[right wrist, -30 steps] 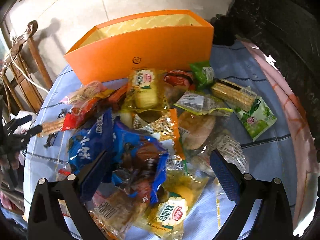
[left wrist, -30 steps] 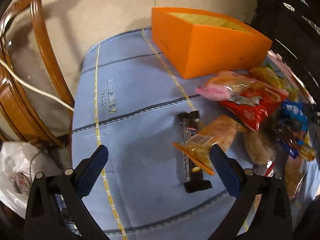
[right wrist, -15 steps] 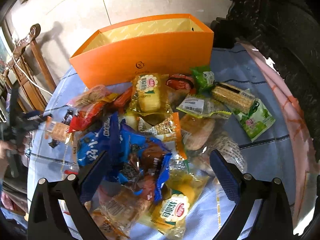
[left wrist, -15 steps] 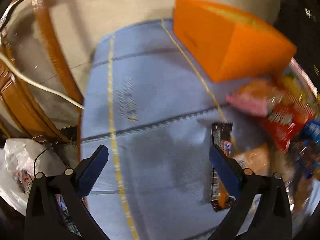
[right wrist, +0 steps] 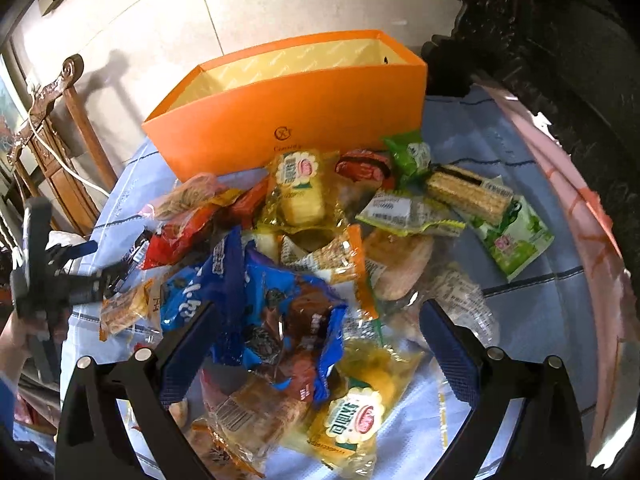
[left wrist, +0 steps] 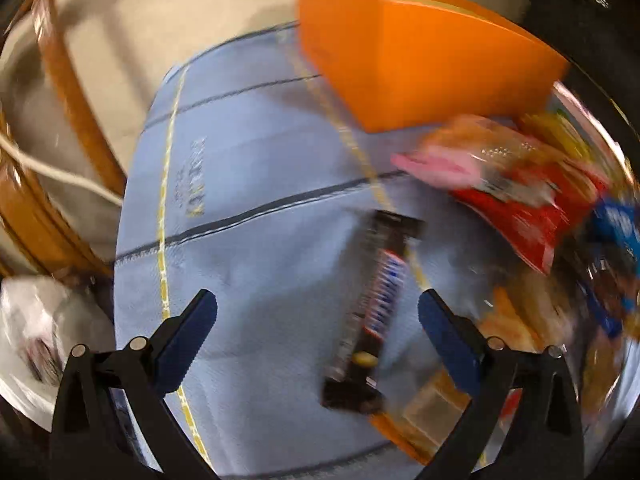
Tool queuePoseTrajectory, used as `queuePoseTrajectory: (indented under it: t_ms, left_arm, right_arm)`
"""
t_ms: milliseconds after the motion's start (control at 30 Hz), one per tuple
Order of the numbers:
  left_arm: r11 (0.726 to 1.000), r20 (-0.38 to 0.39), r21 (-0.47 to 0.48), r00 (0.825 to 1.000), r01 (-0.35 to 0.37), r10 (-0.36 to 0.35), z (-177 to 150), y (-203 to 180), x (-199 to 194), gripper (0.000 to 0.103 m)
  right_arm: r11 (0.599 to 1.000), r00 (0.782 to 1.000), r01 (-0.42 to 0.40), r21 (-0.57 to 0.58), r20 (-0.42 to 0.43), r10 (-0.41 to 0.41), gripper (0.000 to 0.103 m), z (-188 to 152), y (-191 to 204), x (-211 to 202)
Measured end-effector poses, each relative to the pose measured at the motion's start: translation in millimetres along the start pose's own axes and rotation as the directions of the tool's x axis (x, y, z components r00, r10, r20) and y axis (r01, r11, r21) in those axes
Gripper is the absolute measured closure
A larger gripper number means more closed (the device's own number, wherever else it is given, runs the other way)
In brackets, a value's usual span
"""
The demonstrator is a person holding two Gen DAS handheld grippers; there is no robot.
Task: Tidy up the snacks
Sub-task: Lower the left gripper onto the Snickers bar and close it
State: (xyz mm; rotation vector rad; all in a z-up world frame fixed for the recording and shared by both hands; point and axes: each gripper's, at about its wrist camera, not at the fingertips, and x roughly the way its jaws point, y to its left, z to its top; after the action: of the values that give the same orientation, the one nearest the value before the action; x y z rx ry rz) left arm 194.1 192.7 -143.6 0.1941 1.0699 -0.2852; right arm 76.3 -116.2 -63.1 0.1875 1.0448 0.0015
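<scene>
A blue tablecloth (left wrist: 248, 264) spreads beneath both claws. Ahead of them stands the open orange box (right wrist: 288, 128), upright at the cloth's far side. The snack pile (right wrist: 320, 248) fills the space between the box and the right gripper (right wrist: 318, 334), whose jaws gape wide over a blue packet (right wrist: 256, 292), gripping nothing. The left gripper (left wrist: 316, 326) is likewise spread wide and empty; a dark chocolate bar (left wrist: 376, 300) lies flat between its fingers, toward the right one.
</scene>
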Motion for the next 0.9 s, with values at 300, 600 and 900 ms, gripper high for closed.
queuePoseTrajectory:
  t_ms: [300,600,900]
  left_arm:
    - [0.998,0.045,0.059,0.998,0.037,-0.040,-4,-7,18,0.004]
    - [0.997,0.132,0.064,0.989,0.052,-0.060,-12,-40,17,0.004]
    - [0.997,0.133,0.059,0.990,0.046,-0.054,-12,-39,17,0.004]
  right_arm:
    - [1.000,1.000,0.005,0.006,0.028,-0.005,0.003,-1,6,6]
    - [1.000,0.996,-0.020,0.020,0.087,0.018,0.003,-4,0,-8]
    - [0.999,0.995,-0.034,0.025,0.094,0.032,0.061,-1,11,3]
